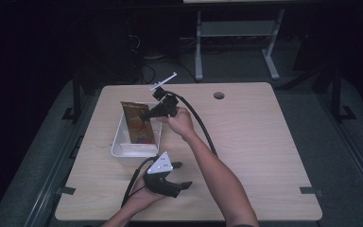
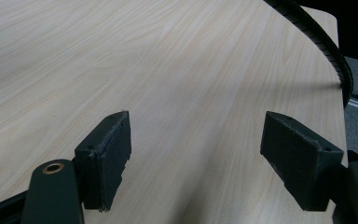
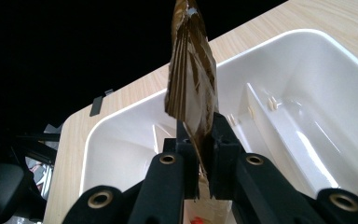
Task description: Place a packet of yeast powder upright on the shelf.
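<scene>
A brown and gold snack packet (image 1: 134, 124) hangs lengthwise over a white plastic bin (image 1: 118, 142) at the left of the wooden table. My right gripper (image 1: 147, 116) reaches in from the right and is shut on the packet's edge. In the right gripper view the two black jaws pinch the crinkled packet (image 3: 191, 79), my right gripper (image 3: 200, 128) sitting just above the bin (image 3: 307, 116), whose inside has low dividers. My left gripper (image 1: 183, 175) rests near the table's front edge, open, with only bare wood between the jaws of my left gripper (image 2: 196, 154).
The right gripper's black cable (image 1: 203, 127) arcs over the table's middle toward the front. A round cable hole (image 1: 219, 95) sits near the far edge. Bare wood (image 1: 264, 142) spreads to the right of the arms. Grey desk legs (image 1: 198, 47) stand beyond.
</scene>
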A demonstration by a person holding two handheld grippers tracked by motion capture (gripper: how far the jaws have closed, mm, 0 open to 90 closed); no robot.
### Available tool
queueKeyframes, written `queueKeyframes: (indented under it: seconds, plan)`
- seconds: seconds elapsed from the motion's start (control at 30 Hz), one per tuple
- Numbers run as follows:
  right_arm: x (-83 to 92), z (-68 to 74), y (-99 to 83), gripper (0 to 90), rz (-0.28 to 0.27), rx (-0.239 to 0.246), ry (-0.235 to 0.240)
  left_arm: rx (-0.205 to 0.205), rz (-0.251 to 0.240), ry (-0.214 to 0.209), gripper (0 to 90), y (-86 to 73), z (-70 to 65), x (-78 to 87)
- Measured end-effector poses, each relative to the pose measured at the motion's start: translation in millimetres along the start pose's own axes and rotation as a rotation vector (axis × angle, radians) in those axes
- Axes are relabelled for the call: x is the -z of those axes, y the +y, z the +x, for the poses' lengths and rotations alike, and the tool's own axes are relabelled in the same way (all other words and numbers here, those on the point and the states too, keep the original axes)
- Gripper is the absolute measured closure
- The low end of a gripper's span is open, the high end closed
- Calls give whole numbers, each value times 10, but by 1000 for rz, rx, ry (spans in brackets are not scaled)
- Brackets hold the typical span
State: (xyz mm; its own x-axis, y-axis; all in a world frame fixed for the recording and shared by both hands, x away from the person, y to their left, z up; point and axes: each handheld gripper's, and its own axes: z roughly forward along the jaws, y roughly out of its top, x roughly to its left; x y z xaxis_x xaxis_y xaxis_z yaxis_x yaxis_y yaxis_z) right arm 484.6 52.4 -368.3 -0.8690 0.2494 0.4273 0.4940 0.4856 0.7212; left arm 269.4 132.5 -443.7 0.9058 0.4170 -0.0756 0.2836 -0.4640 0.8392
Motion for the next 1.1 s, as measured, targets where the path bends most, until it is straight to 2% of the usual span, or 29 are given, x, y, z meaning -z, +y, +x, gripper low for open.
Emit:
queueKeyframes:
  seconds: [0.17,0.43,0.8,0.93,1.03,1.1]
  plan:
    - [11,-25,-9,793,3,-23,-4,-4,4,-1,242,-2,-3,-5]
    - [30,-50,-30,642,12,-42,-31,-2,9,-4,242,-7,-2,-14]
    - [87,-78,-54,634,-3,-57,-75,-5,13,-2,242,-10,0,-21]
    - [69,-68,-50,657,15,-43,-126,-3,13,-2,242,-11,0,-21]
    - [64,-71,-52,659,13,-52,-132,-3,13,-2,242,-10,2,-18]
    - [68,-76,-57,651,11,-54,-119,-2,12,-2,242,-10,3,-16]
